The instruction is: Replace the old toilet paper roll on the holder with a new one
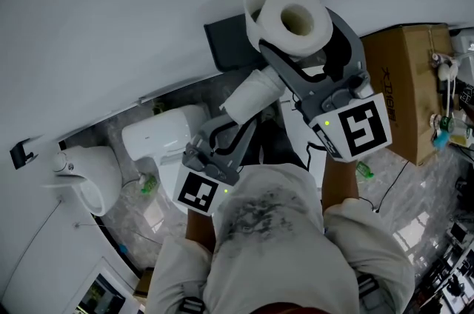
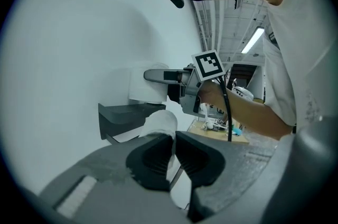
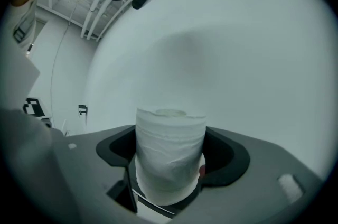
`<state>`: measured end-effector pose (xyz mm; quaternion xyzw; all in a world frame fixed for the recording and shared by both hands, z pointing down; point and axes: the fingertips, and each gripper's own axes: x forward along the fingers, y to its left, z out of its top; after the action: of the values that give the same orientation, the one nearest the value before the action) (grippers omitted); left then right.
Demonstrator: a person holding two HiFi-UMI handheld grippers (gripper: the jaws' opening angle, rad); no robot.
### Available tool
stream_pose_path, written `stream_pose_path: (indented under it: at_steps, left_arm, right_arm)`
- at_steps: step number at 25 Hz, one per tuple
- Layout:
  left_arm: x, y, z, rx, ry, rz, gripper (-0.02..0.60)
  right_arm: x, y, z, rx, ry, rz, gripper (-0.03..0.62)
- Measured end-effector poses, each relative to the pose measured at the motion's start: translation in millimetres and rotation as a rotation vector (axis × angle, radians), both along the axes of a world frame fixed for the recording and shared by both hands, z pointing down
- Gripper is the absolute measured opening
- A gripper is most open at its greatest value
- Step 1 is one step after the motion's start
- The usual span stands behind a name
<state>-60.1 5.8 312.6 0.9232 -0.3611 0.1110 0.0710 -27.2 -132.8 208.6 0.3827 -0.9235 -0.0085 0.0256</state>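
My right gripper [image 1: 298,35] is shut on a full white toilet paper roll [image 1: 290,18] and holds it up near the wall, its core hole facing the head camera. In the right gripper view the same roll [image 3: 169,151] stands upright, squeezed between both pads. The dark holder [image 1: 228,44] juts from the wall just left of it. Lower down, my left gripper [image 1: 238,124] is shut on a thin, nearly used-up roll [image 1: 253,94]. In the left gripper view that thin roll [image 2: 161,123] is pinched in the narrow gap, with the holder [image 2: 124,114] beyond.
A white toilet [image 1: 159,133] and a white bowl fixture [image 1: 90,178] stand on the floor at the left. A cardboard box [image 1: 404,87] with small items on it stands at the right. The white wall [image 1: 148,1] fills the top.
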Motion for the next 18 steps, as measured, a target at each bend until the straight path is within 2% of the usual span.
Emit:
stream_pose_path:
  at_steps: [6, 10, 18]
  left_arm:
    - [9.5, 1.6, 4.0, -0.016, -0.004, 0.040, 0.018]
    - [15.5, 0.3, 2.2, 0.001, -0.010, 0.075, 0.018]
    - [30.1, -1.4, 11.3, -0.016, -0.022, 0.109, 0.018]
  right_arm:
    - [42.2, 1.4, -5.3, 0.009, -0.037, 0.120, 0.373]
    - [65.7, 3.4, -5.1, 0.004, -0.046, 0.190, 0.373]
    - [102.1, 6.9, 11.4, -0.028, -0.061, 0.284, 0.373]
